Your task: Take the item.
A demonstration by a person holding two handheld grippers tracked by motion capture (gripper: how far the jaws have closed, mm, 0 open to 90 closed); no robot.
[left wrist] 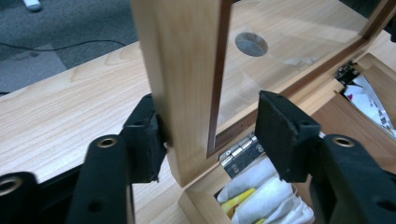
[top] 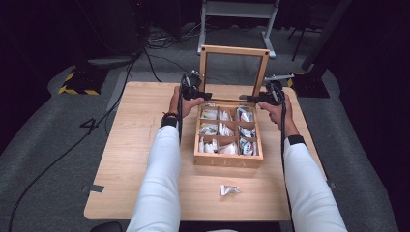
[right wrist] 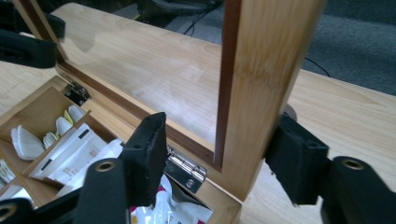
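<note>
Near edge of pale wood tabletop: loose sachet. Mid-table: wooden box, compartments filled. Its glazed lid stands upright; left gripper and right gripper straddle its side rails, jaws apart. Beyond: grey carpet, cables, dark room.

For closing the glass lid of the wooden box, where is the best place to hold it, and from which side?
Grip the lid by its two upright side rails low near the hinges, each gripper coming from its own outer side. The rails are flat, narrow wood; the middle is glass.
</note>
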